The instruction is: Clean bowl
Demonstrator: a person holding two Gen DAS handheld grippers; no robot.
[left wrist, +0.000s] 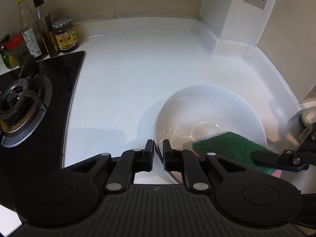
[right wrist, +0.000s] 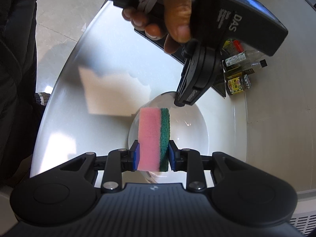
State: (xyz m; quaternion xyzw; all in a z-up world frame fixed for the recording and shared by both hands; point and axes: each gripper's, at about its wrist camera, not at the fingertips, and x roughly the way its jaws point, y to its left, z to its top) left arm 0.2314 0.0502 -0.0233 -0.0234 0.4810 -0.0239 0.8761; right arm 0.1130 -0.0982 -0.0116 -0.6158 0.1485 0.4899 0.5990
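Right gripper: clamped across the sponge, pink side and green side each against a pad.
Sponge axis: long side runs ahead, over the bowl.
Left gripper: jaws straddle the bowl's near rim; contact unclear.
Bowl: upright on the white counter, right beneath the sponge.

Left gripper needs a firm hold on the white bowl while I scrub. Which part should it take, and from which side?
Take the bowl by its thin rim, on the side away from the sponge. The left gripper already straddles that edge, one finger inside, one outside. The wall flares too wide to span, and the right gripper fills the opposite side.
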